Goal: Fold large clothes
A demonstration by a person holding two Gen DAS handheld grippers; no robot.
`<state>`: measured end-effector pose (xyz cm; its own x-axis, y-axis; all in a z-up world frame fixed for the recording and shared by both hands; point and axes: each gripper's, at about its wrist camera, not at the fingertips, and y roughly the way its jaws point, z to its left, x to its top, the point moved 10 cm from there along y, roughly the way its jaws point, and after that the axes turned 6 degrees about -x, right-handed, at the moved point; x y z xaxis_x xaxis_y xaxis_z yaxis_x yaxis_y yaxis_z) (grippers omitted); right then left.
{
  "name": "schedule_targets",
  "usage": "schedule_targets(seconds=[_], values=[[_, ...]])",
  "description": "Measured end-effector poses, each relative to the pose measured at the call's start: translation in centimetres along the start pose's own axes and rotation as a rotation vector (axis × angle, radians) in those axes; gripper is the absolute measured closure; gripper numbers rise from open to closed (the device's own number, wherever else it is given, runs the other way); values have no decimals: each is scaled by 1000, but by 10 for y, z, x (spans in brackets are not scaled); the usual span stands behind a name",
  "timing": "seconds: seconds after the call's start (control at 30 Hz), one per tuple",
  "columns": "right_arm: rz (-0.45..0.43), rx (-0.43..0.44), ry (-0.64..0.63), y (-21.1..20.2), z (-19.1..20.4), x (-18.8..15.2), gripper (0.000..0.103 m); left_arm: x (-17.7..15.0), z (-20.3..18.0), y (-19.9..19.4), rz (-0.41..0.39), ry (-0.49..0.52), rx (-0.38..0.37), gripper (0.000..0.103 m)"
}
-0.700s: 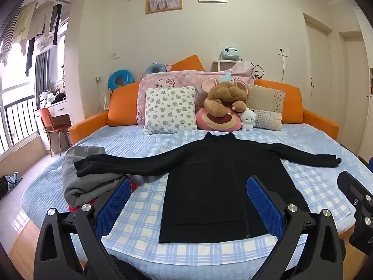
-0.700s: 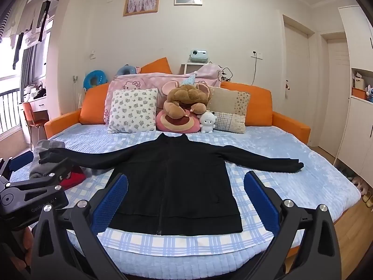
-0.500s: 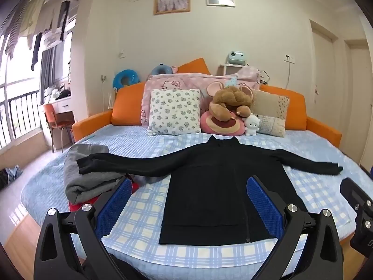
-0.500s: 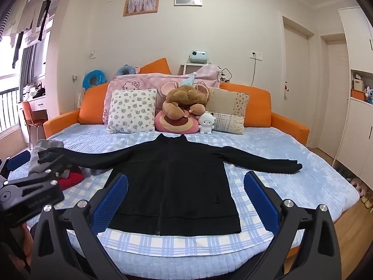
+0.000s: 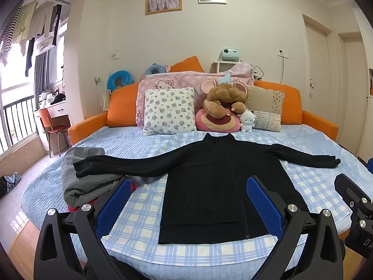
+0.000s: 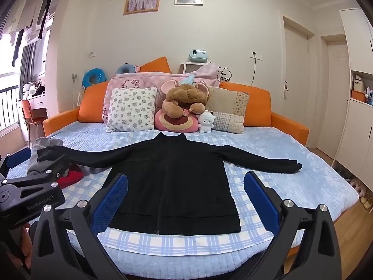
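On bed, black jacket lies flat on checked sheet, front up, both sleeves spread wide. Left sleeve cuff rests on grey folded garment. Left claw and right claw both released, holding nothing, hovering short of hem. Since half a second ago, views barely shift, jacket unmoved. Judgement: folding not yet begun; sleeve likely first grab.

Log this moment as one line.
black jacket: flat, sleeves spread on bed | left tool: open, empty | right tool: open, empty
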<state>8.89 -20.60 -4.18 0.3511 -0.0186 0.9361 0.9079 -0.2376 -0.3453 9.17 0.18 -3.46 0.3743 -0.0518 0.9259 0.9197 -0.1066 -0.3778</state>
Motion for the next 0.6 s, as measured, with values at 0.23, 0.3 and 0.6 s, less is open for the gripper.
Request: schedule_targets(seconds=[0.23, 0.3, 0.6], values=[[0, -2, -3, -1, 1, 1, 4, 1, 4, -2, -6, -21, 8, 3], [1, 3, -2, 0, 1, 1, 5, 1, 6, -3, -7, -27, 8, 3], [-3, -7, -1, -3, 0, 2, 4, 0, 7, -3, -5, -25, 2, 3]])
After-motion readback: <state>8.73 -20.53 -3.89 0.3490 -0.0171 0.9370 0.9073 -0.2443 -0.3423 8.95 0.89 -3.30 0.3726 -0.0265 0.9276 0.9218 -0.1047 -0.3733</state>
